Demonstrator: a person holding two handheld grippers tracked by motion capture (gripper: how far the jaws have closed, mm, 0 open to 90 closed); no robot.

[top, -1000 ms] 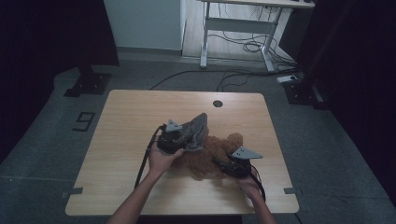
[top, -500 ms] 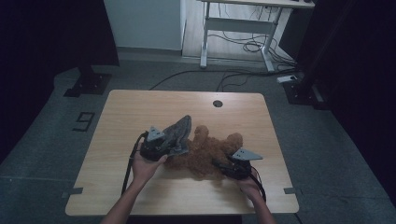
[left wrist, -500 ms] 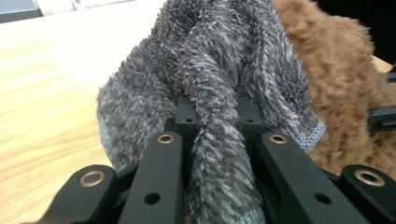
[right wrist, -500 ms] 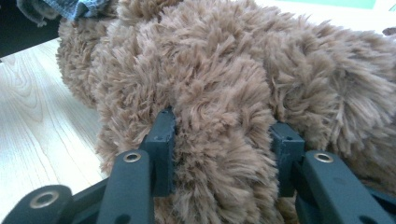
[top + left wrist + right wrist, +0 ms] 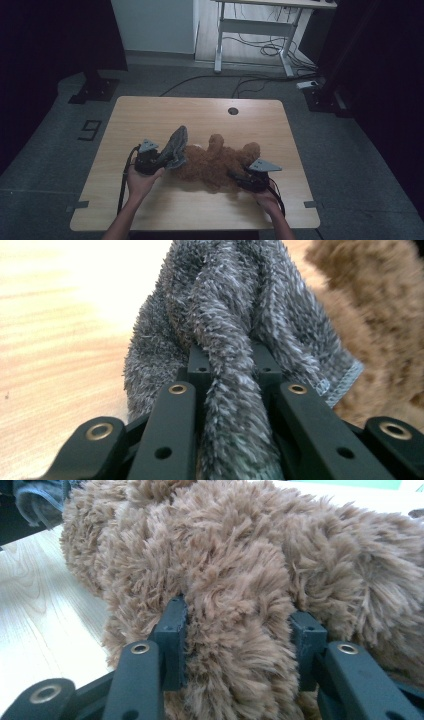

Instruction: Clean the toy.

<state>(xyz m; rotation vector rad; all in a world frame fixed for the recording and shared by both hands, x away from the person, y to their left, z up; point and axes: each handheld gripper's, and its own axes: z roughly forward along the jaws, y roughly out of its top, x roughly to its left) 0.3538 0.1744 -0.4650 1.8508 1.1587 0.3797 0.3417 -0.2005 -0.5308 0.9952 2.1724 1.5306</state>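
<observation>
A: Where was the stuffed bear (image 5: 217, 162)?

B: It lay on the wooden table (image 5: 165, 110), in the near half, roughly midway between the two sides. It was brown and shaggy, spread flat, with one limb pointing toward the far edge.

A: And the grey cloth (image 5: 175, 145)?

B: At the bear's left end, touching its fur. It stood up off the table in a tilted fold. In the left gripper view the cloth (image 5: 235, 330) was fuzzy, with a stitched hem at one corner, and the bear (image 5: 380, 315) sat just beside it.

A: What was the left gripper (image 5: 167, 159) doing?

B: Its jaws were pinched tight on a fold of the cloth. The left gripper (image 5: 231, 365) had the pile bunched between its fingers (image 5: 199, 357). The left hand (image 5: 141, 181) held it from the near side.

A: The right gripper (image 5: 236, 176)?

B: It sat at the bear's near right end, in the right hand (image 5: 266, 196). The right gripper (image 5: 240, 630) had its jaws partly apart, with a thick lump of the bear (image 5: 240, 555) filling the gap; both pads pressed into the fur. Those jaws had just been opening a little.

A: Were the two grippers close?

B: No, apart, with the bear's body between them.
</observation>
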